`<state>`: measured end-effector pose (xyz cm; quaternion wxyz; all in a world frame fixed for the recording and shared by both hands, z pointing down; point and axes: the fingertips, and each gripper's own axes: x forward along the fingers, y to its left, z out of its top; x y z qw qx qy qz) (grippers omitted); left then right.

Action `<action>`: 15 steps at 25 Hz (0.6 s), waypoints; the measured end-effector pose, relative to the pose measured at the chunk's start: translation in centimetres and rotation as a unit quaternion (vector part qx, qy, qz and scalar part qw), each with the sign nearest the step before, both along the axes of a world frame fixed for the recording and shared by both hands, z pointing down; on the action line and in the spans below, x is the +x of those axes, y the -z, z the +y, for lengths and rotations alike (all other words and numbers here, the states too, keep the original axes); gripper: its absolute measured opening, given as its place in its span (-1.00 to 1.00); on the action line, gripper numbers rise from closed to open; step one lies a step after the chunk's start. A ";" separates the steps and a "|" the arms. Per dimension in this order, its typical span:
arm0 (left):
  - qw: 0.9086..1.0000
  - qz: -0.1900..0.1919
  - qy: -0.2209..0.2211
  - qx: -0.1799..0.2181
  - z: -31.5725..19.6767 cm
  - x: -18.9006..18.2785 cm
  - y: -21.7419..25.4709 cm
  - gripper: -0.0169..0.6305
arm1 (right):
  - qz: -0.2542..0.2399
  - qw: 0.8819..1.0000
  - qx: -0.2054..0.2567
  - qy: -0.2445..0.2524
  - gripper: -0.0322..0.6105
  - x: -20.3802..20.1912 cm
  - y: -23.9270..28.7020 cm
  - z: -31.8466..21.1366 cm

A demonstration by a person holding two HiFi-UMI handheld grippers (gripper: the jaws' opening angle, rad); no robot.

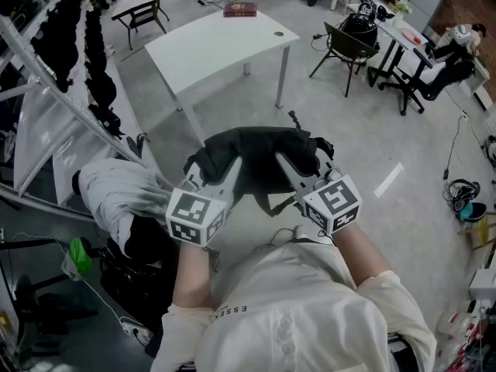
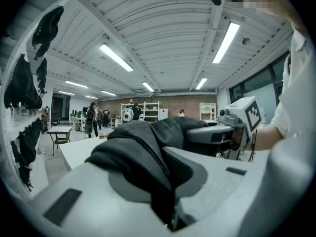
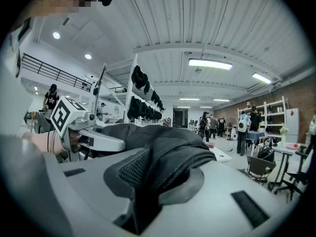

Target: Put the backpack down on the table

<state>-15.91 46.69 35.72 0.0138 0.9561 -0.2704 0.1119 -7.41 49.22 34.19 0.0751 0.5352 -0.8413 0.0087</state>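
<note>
A black backpack (image 1: 260, 157) hangs in the air in front of me, over the floor and short of the white table (image 1: 217, 41). My left gripper (image 1: 226, 175) is shut on its left part, and my right gripper (image 1: 290, 170) is shut on its right part. In the left gripper view the black fabric (image 2: 143, 152) is pinched between the jaws, and the right gripper (image 2: 232, 127) shows beyond it. The right gripper view shows a mesh strap of the backpack (image 3: 168, 154) clamped in its jaws, with the left gripper (image 3: 84, 127) opposite.
A red book (image 1: 239, 9) lies at the table's far edge. A rack of dark garments (image 1: 93, 53) runs along the left. A grey bundle (image 1: 116, 192) sits low on the left. Chairs (image 1: 345, 45) and desks stand at the right, with cables on the floor.
</note>
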 end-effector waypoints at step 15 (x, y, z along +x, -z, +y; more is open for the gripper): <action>1.000 -0.014 0.006 -0.010 -0.9 0.3 -1.1 -0.75 | -0.015 1.000 -0.018 -0.008 -0.64 0.4 -1.3 -1.2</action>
